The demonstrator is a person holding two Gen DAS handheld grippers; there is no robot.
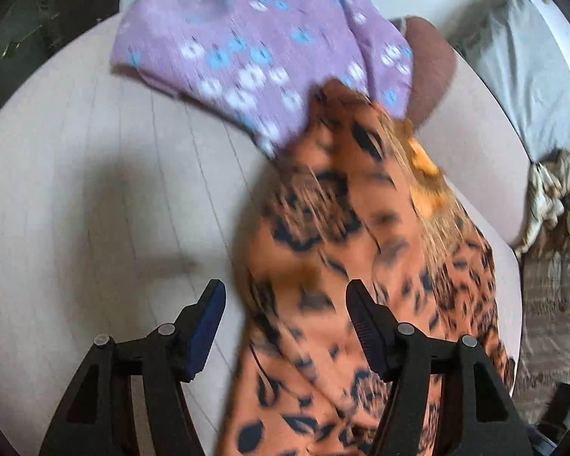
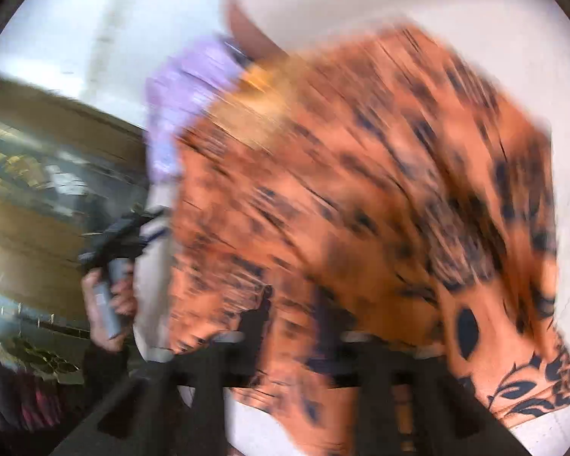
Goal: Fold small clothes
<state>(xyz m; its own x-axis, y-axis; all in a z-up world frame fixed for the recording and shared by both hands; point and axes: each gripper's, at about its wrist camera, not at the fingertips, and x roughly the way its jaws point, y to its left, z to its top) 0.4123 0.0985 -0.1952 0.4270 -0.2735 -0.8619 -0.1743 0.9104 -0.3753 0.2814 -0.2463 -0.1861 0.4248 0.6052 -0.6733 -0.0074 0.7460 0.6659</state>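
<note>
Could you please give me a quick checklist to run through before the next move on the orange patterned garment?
1. Left gripper jaws open: ok.
2. Orange patterned garment lies between the left jaws, ungrasped: ok.
3. Right gripper's hold on the garment: cannot tell, cloth and blur hide its jaws.
4. Garment clear of the purple floral garment: not ok, they overlap.
5. Bare table beside the garment for folding: ok.

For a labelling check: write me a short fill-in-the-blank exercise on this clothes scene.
1. The garment nearest the left gripper is orange with a ____ print.
2. The purple cloth carries blue and ____ flowers.
3. The left gripper's fingers stand ____.

Missing words: black; white; open
</note>
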